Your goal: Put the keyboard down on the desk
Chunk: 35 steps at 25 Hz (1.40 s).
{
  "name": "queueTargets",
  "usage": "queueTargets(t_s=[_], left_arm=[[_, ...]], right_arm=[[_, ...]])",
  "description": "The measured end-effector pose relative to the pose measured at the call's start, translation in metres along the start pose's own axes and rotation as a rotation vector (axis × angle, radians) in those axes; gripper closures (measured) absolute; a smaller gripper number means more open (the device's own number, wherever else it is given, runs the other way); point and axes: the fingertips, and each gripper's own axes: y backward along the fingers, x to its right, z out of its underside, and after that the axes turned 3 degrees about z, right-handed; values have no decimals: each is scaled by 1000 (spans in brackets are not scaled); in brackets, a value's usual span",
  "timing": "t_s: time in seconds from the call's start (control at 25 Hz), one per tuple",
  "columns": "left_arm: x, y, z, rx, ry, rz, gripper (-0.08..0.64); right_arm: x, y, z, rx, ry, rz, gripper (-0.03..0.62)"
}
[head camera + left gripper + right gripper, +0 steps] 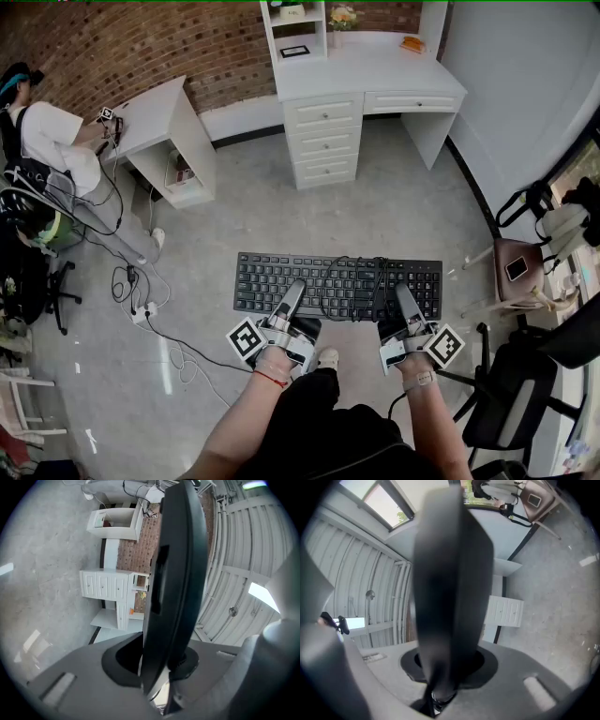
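A black keyboard (337, 283) with its cable coiled on top hangs level above the grey floor, held at its near edge by both grippers. My left gripper (289, 302) is shut on its left part, my right gripper (405, 302) on its right part. In the left gripper view the keyboard (176, 573) stands edge-on between the jaws, and in the right gripper view the keyboard (452, 588) fills the middle as a dark blurred slab. The white desk (370, 70) with drawers stands ahead against the brick wall.
A smaller white desk (155, 122) stands at the left, where a seated person (52, 141) works. Cables and a power strip (141, 309) lie on the floor at the left. A chair with a phone (517, 270) and a black office chair (520, 394) crowd the right.
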Motion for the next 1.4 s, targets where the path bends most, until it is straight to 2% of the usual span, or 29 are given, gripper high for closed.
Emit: queueTargets(t_s=[0.28, 0.68, 1.04, 1.4], left_arm=[[-16, -42, -37, -4, 6, -1, 479], [-32, -71, -59, 9, 8, -35, 479], [-54, -131, -74, 54, 6, -33, 479], [-62, -216, -108, 81, -8, -34, 479]], right_arm=[[15, -54, -12, 3, 6, 0, 517], [33, -89, -23, -4, -4, 34, 517], [55, -148, -66, -42, -19, 26, 515], [60, -234, -115, -74, -30, 8, 517]])
